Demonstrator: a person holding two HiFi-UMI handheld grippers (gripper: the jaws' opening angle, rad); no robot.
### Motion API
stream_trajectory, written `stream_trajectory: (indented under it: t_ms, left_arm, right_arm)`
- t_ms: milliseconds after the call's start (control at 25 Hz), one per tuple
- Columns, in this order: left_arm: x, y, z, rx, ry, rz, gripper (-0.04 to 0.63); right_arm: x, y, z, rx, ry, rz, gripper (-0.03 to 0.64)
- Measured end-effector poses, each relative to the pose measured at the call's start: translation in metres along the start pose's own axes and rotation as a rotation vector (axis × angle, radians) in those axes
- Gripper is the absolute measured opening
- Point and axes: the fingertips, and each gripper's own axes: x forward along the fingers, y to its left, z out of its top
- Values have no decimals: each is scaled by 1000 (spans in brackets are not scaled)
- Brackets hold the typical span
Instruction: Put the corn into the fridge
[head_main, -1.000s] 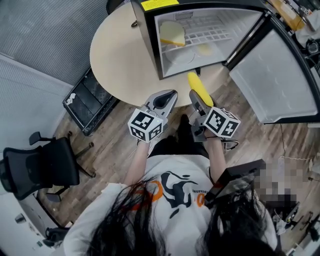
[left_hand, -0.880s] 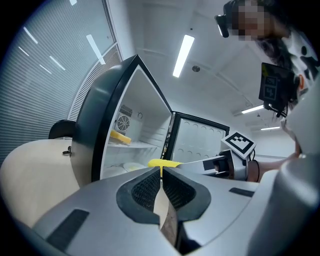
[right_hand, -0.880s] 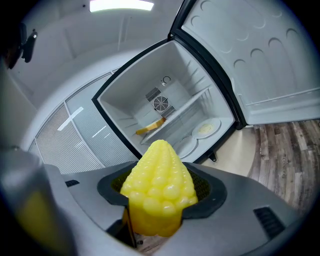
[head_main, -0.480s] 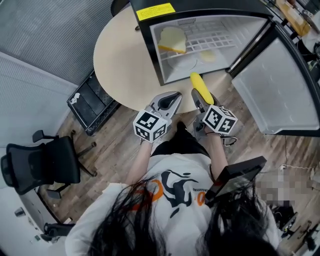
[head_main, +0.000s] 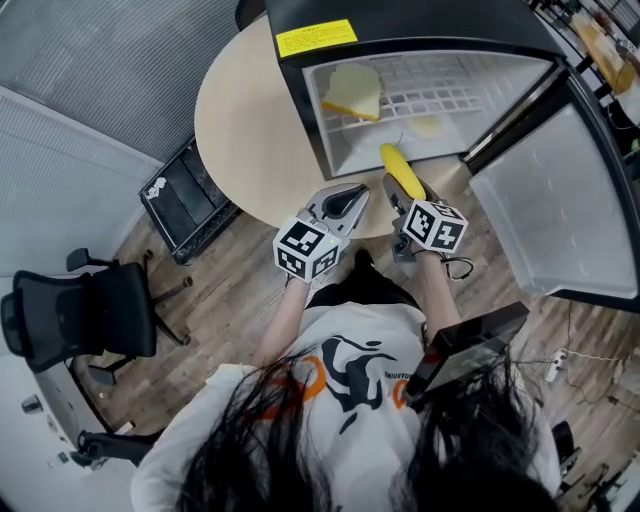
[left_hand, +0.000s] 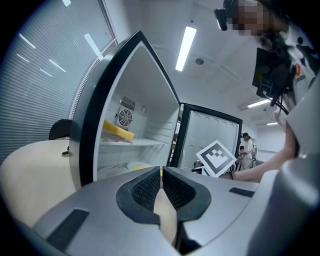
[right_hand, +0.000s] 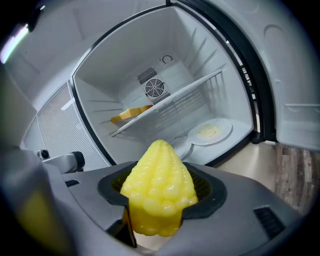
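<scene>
The yellow corn sticks out of my right gripper, which is shut on its thick end. Its tip points at the open fridge and sits at the lower front edge. In the right gripper view the corn fills the space between the pads, with the fridge interior straight ahead. My left gripper hangs beside the right one over the table's near edge. Its pads are shut together with nothing between them.
The fridge stands on a round beige table with its door swung open to the right. Inside are a wire shelf bearing a yellow wedge and a plate on the floor. A black chair and a black cart stand at the left.
Both grippers have moved forward toward the fridge. The corn's tip has come from over the table's edge to the fridge's lower opening.
</scene>
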Motion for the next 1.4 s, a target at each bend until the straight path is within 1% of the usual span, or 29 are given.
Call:
stream_trajectory:
  t_ms: [360, 600, 680, 840, 1040, 1280, 1400]
  left_arm:
    - [4, 11, 3, 0, 1, 34, 11]
    - [2, 23, 7, 6, 1, 60, 11]
    - [0, 26, 8, 7, 0, 68, 11]
    - [-6, 33, 6, -2, 2, 87, 11]
    - [-9, 39, 3, -10, 9, 97, 11]
    - [-10, 42, 1, -13, 14, 102, 11]
    - [-10, 43, 1, -13, 16, 102, 11]
  right_arm:
    - [62, -3, 17, -97, 52, 19, 259]
    - [95, -2, 21, -144, 85, -2, 259]
    - [104, -4, 21, -183, 98, -17, 259]
    - [117, -4, 21, -292, 126, -48, 259]
    - [129, -6, 26, -362, 134, -75, 259]
    - [137, -14, 20, -398, 161, -107, 259]
    - [138, -17, 19, -405, 158, -95, 259]
